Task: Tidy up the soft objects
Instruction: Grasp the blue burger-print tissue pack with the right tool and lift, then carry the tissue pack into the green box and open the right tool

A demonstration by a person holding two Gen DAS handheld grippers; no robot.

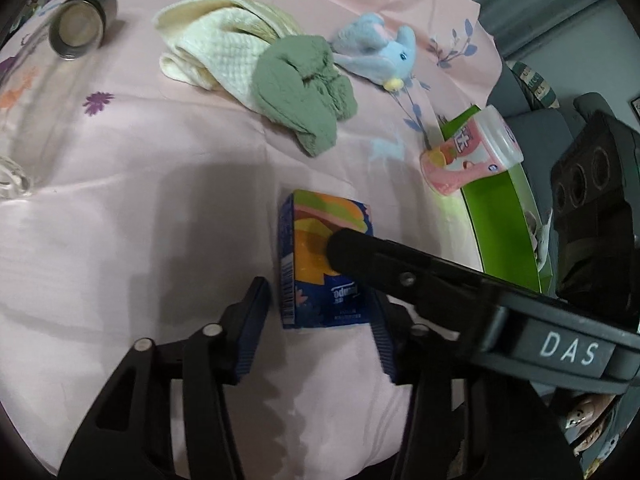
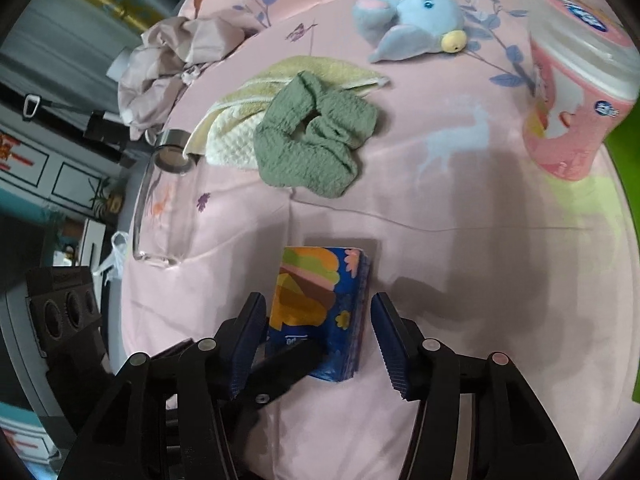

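Note:
A blue tissue pack [image 1: 324, 264] with a burger print lies on the pink bedsheet [image 1: 160, 200]. My left gripper [image 1: 320, 324] is open, its fingers on either side of the pack's near end. My right gripper [image 2: 318, 332] is open too, straddling the same pack [image 2: 320, 308]; one of its fingers [image 1: 400, 264] lies across the pack in the left wrist view. Beyond lie a green cloth [image 1: 304, 88] [image 2: 316, 136], a cream towel [image 1: 212, 44] [image 2: 240, 120] and a blue plush elephant [image 1: 380, 52] [image 2: 412, 12].
A pink lidded tub [image 1: 472, 152] [image 2: 576, 100] leans at the rim of a green bin [image 1: 504, 232] at the right. A clear glass bottle with a steel cap [image 1: 82, 20] [image 2: 164, 200] lies at the left. Crumpled pink fabric [image 2: 176, 56] sits at the bed's far edge.

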